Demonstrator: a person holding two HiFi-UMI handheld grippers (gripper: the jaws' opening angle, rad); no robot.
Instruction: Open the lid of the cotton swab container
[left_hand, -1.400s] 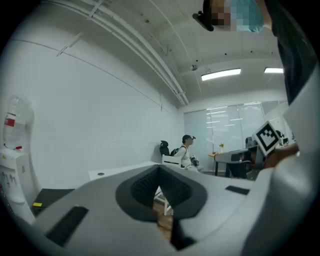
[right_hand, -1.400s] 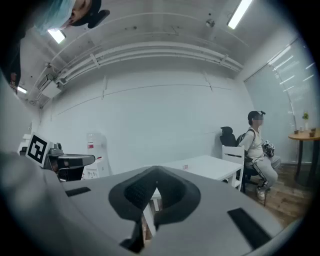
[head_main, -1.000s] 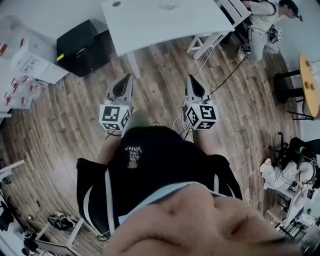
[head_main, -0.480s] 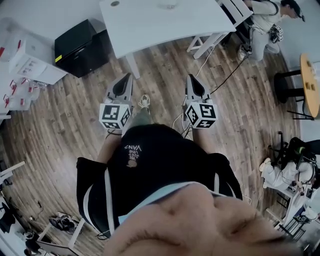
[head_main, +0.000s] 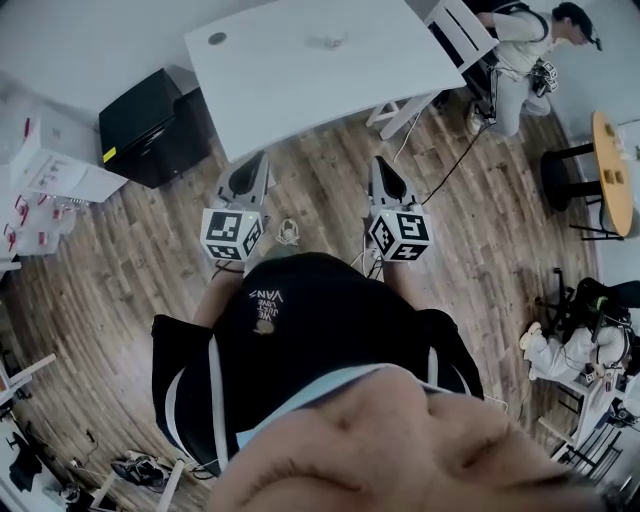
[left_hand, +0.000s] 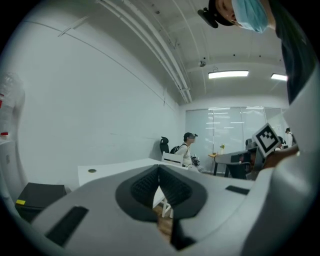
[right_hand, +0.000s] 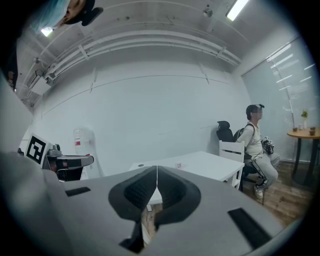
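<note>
**Container lies ahead on the white surface, well apart from both tools**

The left tool and right tool are held side by side at waist height over the wood floor, both pointing forward at the white surface. Each tool's jaws are pressed fully together with nothing between them, as each tool's own view shows.

The only item on the surface is a small pale thing near its far middle, most likely the cotton swab container; the right gripper view shows it as a tiny speck. It sits ahead and roughly between the tools' lines, slightly closer to the right one. Its lid and long axis are too small to read. Any grasp calls for stepping forward first.
</note>
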